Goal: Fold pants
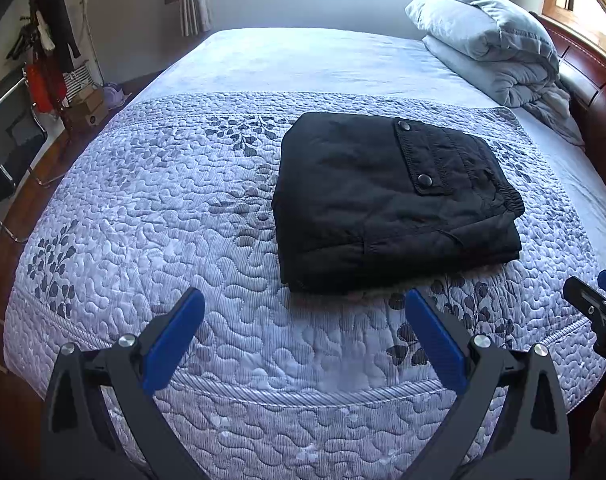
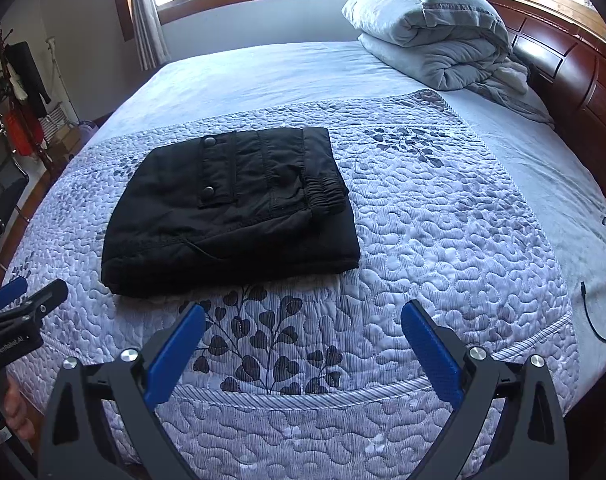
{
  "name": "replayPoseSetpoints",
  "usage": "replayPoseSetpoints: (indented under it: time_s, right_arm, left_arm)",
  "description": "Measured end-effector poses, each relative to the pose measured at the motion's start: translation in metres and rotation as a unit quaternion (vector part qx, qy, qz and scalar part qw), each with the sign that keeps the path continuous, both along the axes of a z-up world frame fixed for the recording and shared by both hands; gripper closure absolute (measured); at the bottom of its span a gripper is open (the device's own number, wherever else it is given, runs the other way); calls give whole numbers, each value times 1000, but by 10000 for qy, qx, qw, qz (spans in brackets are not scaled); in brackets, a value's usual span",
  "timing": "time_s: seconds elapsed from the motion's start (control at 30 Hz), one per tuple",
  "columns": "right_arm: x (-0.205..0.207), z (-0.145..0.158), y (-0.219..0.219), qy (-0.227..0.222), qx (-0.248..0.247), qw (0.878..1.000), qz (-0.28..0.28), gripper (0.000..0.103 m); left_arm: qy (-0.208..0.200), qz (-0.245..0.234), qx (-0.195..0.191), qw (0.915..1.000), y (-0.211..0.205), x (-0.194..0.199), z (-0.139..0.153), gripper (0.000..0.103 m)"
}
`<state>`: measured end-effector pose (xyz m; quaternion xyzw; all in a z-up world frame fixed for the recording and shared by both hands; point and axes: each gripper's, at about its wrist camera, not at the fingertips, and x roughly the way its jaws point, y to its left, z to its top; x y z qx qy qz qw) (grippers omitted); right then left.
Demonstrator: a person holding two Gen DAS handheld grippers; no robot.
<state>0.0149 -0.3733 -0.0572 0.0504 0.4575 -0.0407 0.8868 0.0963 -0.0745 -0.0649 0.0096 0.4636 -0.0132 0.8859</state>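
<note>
The black pants (image 1: 391,204) are sitting folded into a chunky rectangle on the quilted bedspread (image 1: 163,208), roughly in the middle of the patterned part of the bed. A pocket flap with two snap buttons faces up, and the elastic waistband bunches out on the side toward the headboard (image 1: 591,80). The stack looks like several layers, with the bottom layer poking out a bit past the top one on that same side.

Neither gripper is touching the pants. The left gripper (image 1: 305,336) hangs over the near edge of the bed, its blue-padded fingers (image 1: 175,340) spread wide with nothing between them but bedspread. The pants lie ahead of it and slightly toward its right finger. The right gripper (image 2: 303,344) is the same story: jaws wide apart, nothing held, hovering above the leaf print near the foot edge, with the pants ahead and off to its left. Each gripper shows up at the edge of the other's camera, so they're side by side, a bit apart.

A bit of the person's hand (image 2: 17,416) is visible gripping the left tool's handle in the right wrist view.

Farther back there's a grey folded duvet (image 1: 491,44) piled by the headboard, on the plain light sheet. A thin black cable (image 2: 593,320) trails on the right side of the bed. A coat rack (image 1: 47,48) with clothes stands off the far left side by the wall.
</note>
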Motion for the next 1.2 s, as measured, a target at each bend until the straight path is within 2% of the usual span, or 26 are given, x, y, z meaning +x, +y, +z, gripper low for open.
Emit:
replayPoseSetpoints:
  time_s: [0.5, 1.2]
  right_arm:
    - [0, 1, 0, -23, -9, 10000, 53, 4]
    - [3, 5, -1, -59, -35, 9999, 95, 4]
  left_arm:
    - [-81, -108, -129, 9998, -4, -2, 5, 3]
    - [-151, -221, -91, 9996, -7, -3, 9, 3]
